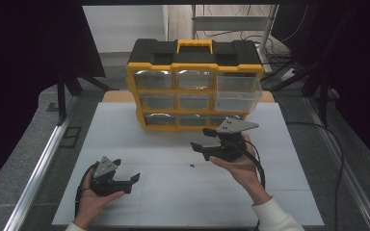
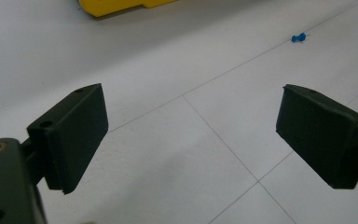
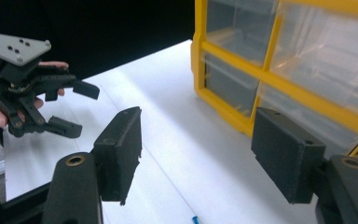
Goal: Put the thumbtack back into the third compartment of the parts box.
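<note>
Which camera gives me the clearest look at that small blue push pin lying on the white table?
The left gripper view: the small blue push pin lies unobstructed on the white table. The high view shows a tiny speck; the right gripper view catches its tip at the bottom edge.

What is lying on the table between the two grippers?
A small blue pushpin, alone on the white table, between the left gripper and the right gripper in the high view. The left gripper view shows it too.
</note>
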Demonstrator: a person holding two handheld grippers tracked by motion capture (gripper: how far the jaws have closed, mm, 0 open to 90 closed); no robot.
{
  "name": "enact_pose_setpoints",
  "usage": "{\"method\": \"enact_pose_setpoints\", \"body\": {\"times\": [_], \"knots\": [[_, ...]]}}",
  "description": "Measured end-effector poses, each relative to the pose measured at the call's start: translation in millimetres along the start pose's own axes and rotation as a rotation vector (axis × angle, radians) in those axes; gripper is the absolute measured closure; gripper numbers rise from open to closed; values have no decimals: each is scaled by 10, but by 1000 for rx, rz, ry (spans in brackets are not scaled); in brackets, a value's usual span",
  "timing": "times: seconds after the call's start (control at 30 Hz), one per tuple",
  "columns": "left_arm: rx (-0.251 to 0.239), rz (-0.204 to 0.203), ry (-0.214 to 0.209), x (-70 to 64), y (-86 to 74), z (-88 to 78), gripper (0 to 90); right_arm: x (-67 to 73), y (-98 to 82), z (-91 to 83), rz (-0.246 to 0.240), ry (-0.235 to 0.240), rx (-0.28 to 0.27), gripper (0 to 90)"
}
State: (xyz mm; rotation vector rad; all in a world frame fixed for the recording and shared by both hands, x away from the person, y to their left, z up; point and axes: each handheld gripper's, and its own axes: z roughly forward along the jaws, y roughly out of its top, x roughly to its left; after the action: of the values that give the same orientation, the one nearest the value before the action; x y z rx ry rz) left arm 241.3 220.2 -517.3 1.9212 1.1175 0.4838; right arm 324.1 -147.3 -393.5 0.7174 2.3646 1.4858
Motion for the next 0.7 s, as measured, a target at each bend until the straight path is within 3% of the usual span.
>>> {"method": "enact_pose_setpoints", "body": {"times": [0.3,0.5,0.7], "knots": [[-3,1,-6,-14,5,-9,93,-28,-209,226,18,-6,84,330],[1,2,-6,-8,5,-2,94,-63,-340,423,30,14,142,323],[2,5,-8,-9,2,-4,94,-125,-492,630,29,-4,222,321]]}}
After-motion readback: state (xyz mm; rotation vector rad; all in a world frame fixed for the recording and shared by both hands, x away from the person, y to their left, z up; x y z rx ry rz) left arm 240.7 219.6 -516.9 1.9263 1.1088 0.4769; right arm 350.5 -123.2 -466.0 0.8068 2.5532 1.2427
